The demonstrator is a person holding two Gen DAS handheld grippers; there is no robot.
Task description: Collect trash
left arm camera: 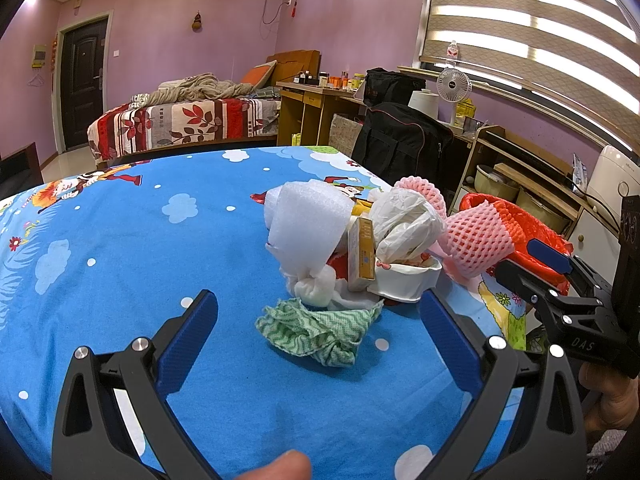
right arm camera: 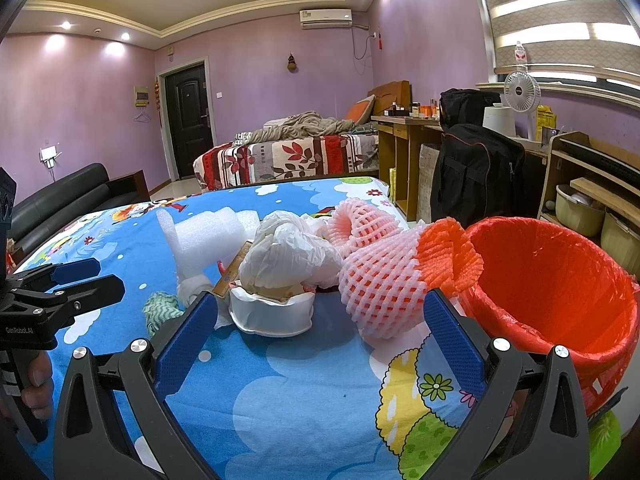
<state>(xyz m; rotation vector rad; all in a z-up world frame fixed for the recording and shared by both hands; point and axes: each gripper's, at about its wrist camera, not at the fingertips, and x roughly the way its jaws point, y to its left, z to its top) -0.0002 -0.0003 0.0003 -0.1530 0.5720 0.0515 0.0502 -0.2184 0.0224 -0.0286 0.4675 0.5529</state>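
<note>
With both grippers spread wide and empty, the left gripper [left arm camera: 318, 330] should straddle the crumpled green-white cloth [left arm camera: 316, 330] centrally before closing

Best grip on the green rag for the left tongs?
Take the green rag across its raised crumpled middle, coming straight in from the near side with the left tongs. They are open and already straddle it. It lies alone in front of the pile, so the fingers have room either side.
</note>
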